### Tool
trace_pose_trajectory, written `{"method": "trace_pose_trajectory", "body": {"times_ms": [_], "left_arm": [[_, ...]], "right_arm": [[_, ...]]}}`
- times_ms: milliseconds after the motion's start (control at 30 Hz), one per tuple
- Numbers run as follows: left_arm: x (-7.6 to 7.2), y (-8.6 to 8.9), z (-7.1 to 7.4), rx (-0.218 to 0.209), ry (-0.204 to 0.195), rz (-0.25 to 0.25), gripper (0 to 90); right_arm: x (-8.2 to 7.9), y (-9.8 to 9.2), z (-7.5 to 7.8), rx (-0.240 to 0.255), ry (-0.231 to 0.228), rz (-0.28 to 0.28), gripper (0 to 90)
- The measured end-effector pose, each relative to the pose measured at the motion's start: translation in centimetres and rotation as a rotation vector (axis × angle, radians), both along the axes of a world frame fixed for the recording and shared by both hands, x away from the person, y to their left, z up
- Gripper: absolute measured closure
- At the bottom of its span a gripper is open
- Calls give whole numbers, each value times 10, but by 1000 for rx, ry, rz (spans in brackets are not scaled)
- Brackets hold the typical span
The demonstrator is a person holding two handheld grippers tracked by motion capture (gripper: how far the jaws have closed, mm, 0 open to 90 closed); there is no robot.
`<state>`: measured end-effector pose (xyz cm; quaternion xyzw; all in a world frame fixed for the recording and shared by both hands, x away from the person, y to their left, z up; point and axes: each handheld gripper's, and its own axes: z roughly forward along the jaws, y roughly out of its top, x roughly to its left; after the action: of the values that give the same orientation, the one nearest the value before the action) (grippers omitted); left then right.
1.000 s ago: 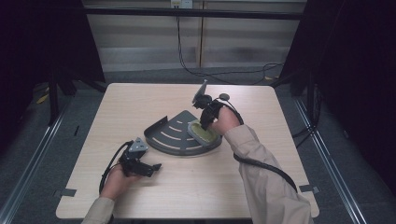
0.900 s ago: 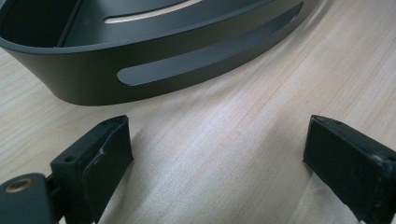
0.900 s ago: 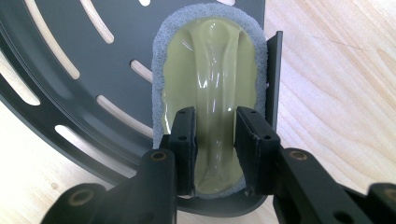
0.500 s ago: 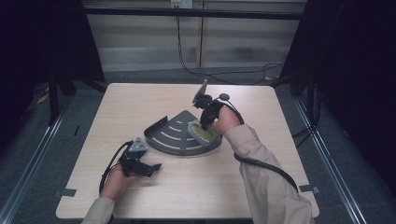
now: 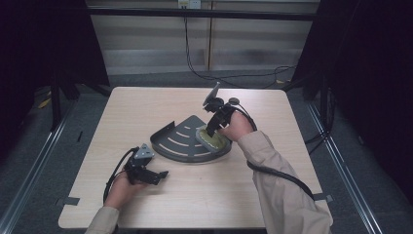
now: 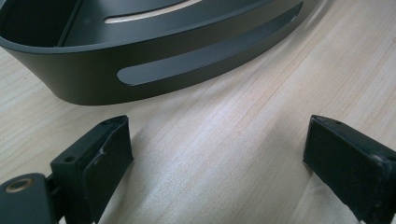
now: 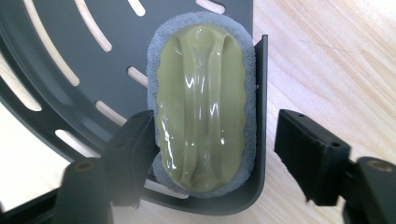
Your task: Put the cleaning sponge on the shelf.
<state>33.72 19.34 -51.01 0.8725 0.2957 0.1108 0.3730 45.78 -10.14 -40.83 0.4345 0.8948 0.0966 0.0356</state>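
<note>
A dark grey quarter-round slotted rack [image 5: 178, 142] lies mid-table. In its right corner lies a scrubber [image 5: 213, 138] with a glossy olive handle on a grey pad [image 7: 201, 107]. My right gripper [image 5: 211, 130] points down over it. Its jaws have just been opening and stand open [image 7: 215, 137]. The scrubber and the rack's wall [image 7: 260, 116] are between them; the left finger [image 7: 135, 140] is beside the pad and the right finger [image 7: 303, 144] is outside the wall, apart from it. My left gripper [image 5: 161, 174] rests open on the table front left, its jaws [image 6: 217, 140] facing the rack's curved front [image 6: 154, 70] with nothing between them.
The light wooden table [image 5: 146, 107] has bare room behind and left of the rack. Cables trail from both grippers, one [image 5: 280, 175] across the table's right front. Metal rails [image 5: 44, 146] and dark curtains flank the table.
</note>
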Motion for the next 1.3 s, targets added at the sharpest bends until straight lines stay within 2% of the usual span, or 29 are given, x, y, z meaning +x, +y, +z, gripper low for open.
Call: {"method": "trace_pose_trajectory", "body": {"times_ms": [233,633,933,1300], "left_arm": [[0,0,0,-1,0,0,74],[0,0,0,-1,-5,3,74],[0,0,0,-2,-6,4,74],[0,0,0,-1,-7,4,74]], "right_arm": [[-5,-1,6,-1,-21,19,207],[-16,-13,13,12,-24,41,203],[-32,-31,18,36,-31,55,199],[-48,-50,15,56,-39,69,193]]}}
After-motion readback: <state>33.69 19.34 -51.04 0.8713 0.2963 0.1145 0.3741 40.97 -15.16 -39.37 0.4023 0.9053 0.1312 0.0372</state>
